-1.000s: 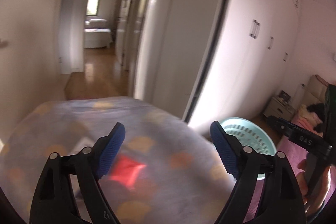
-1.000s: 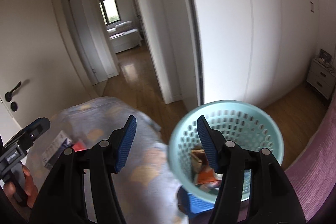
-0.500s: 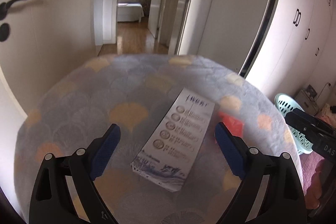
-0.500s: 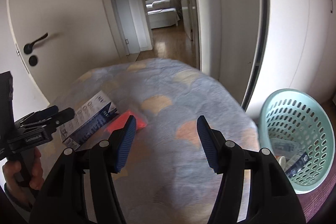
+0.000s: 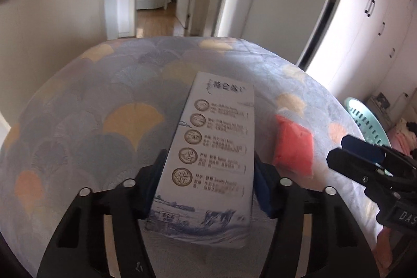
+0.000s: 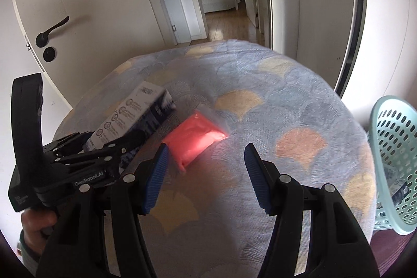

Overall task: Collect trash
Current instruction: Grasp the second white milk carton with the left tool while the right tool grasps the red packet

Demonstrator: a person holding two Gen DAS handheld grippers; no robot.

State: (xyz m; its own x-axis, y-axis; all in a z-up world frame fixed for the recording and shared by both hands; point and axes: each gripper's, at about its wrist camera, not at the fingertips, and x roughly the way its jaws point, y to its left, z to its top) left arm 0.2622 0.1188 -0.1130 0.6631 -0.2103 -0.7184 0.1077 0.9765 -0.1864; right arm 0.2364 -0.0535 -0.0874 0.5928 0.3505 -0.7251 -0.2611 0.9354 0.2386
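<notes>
A long white and blue printed carton (image 5: 216,147) lies on the fan-patterned bedspread (image 5: 125,100). My left gripper (image 5: 208,186) has its jaws pressed against both sides of the carton's near end; it also shows in the right wrist view (image 6: 109,145) with the carton (image 6: 130,116). A red plastic packet (image 6: 195,137) lies right of the carton, also seen in the left wrist view (image 5: 293,145). My right gripper (image 6: 206,179) is open and empty, just short of the packet. A teal perforated basket (image 6: 393,155) holding trash stands at the bed's right edge.
A white door with a black handle (image 6: 52,28) is at the left. A hallway (image 6: 224,20) opens behind the bed. White wardrobes (image 5: 370,17) line the right wall. The basket's rim (image 5: 365,116) shows beyond the bed's right edge.
My left gripper has moved forward over the carton and closed its jaws on its near end. My right gripper has swung left from the basket toward the red packet.
</notes>
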